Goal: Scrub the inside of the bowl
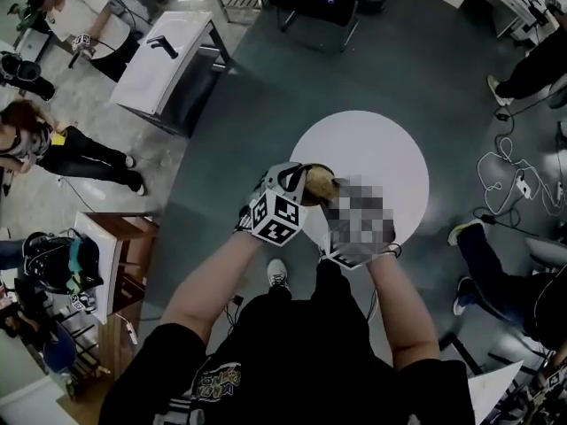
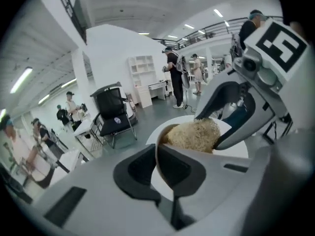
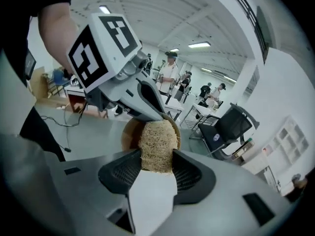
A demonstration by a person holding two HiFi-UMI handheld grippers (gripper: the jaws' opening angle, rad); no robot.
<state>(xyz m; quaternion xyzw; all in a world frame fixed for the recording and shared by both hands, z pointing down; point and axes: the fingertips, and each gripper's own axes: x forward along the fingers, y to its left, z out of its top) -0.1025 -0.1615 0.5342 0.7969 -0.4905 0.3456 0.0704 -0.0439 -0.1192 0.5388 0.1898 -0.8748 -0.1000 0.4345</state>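
Looking along right tongs (image 3: pixel 157 157) shows scrubber (image 3: pixel 157 137) clamped in bowl (image 3: pixel 129 135); head view doesn't.

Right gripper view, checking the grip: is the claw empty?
No, a straw-coloured fibre scrubber is clamped in the right claw.

Grey-green floor (image 1: pixel 266 104); round white table (image 1: pixel 381 144); white desk (image 1: pixel 173 51); wooden cabinet (image 1: pixel 133 237); black office chair (image 2: pixel 114 114); white open shelving (image 2: pixel 142 70) against white wall (image 2: pixel 108 53); ceiling strip lights (image 2: pixel 20 80), lit
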